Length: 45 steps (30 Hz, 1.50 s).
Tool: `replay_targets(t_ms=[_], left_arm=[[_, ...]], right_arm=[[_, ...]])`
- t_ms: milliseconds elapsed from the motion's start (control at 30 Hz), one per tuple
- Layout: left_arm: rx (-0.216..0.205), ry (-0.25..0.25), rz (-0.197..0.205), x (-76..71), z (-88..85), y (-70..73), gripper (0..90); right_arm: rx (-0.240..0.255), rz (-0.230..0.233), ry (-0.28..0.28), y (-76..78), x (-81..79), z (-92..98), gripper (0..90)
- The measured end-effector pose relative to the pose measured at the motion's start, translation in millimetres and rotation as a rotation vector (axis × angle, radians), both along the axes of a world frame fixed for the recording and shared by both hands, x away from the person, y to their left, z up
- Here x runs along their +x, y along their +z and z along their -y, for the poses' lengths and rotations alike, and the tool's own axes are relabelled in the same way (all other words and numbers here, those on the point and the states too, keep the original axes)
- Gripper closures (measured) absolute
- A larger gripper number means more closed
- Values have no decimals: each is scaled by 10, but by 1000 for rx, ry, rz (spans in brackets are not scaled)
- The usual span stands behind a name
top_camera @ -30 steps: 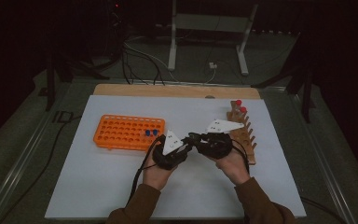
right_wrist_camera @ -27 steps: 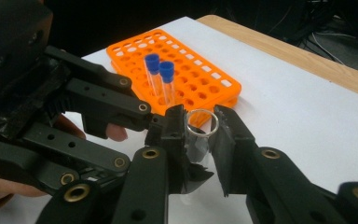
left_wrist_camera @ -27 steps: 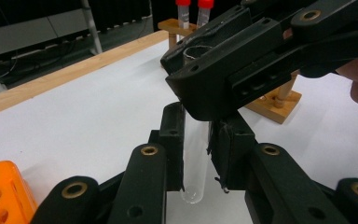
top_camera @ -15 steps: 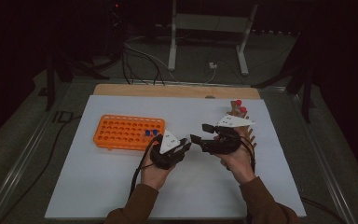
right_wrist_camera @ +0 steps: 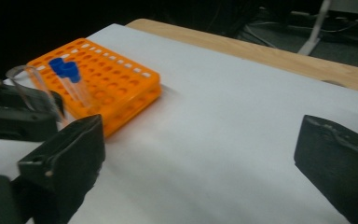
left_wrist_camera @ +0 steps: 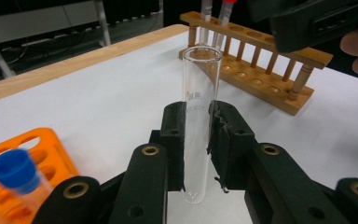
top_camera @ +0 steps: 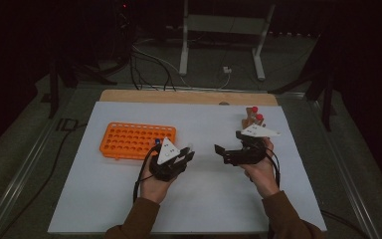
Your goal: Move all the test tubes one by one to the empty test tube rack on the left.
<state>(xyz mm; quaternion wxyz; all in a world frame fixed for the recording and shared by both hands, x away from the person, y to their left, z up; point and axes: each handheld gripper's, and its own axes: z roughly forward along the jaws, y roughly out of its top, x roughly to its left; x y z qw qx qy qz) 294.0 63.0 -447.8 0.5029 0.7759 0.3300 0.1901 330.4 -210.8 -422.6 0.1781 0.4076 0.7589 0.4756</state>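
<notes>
The left gripper (left_wrist_camera: 196, 140) was clenched on a bare glass tube (left_wrist_camera: 199, 116), its black pads pressed against the lower half of the tube from both sides. The tube stood close to upright in that grip, open mouth at the top and rounded bottom hanging just below the pads. It was clear, smooth and uncapped, with faint print on the wall.

The right gripper (top_camera: 227, 143) was released: its jaws had just been opening and stood wide apart with nothing between them. Seen from above, it sat off to the right of the left gripper, a strip of bare white mat (top_camera: 204, 199) between the two, so the left hand alone had the tube.

Just beside the left gripper, on its far left side, lay the orange plastic rack (top_camera: 129, 140), a flat block pierced by rows of round holes. Two tubes with blue caps (right_wrist_camera: 63, 66) stood in it near the corner closest to the held tube. Judging from this, the tube probably had to travel a short way toward that rack and go down mouth-up, its long axis in line with a hole.

Farther off, past the right hand, stood the wooden rack (left_wrist_camera: 261, 60) of turned pegs and drilled rails, holding red-capped tubes (top_camera: 256, 113) at its far end.
</notes>
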Motion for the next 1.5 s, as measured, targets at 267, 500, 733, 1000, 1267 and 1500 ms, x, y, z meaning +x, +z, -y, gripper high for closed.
replay_targets(t_ms=[267, 500, 733, 1000, 1267, 1500], left_arm=[[-6, 31, -4, 2, -172, 14, 758], [-13, 73, -3, 6, -359, 9, 757], [-17, 112, -10, -10, -570, 0, 757], [-29, 183, -2, -9, -853, 32, 757], [-21, 250, 7, 37, -1019, 30, 757], [5, 300, 24, 135, -1049, -29, 757]], right_arm=[[-18, 28, -45, -20, -29, 170, 4], [-16, 25, -69, -49, -47, 297, 4], [-11, 28, -84, -58, -68, 380, 4], [-4, 25, -92, -68, -69, 415, 4], [-7, 26, -89, -69, -71, 408, 5], [-14, 33, -83, -69, -79, 393, 5]])
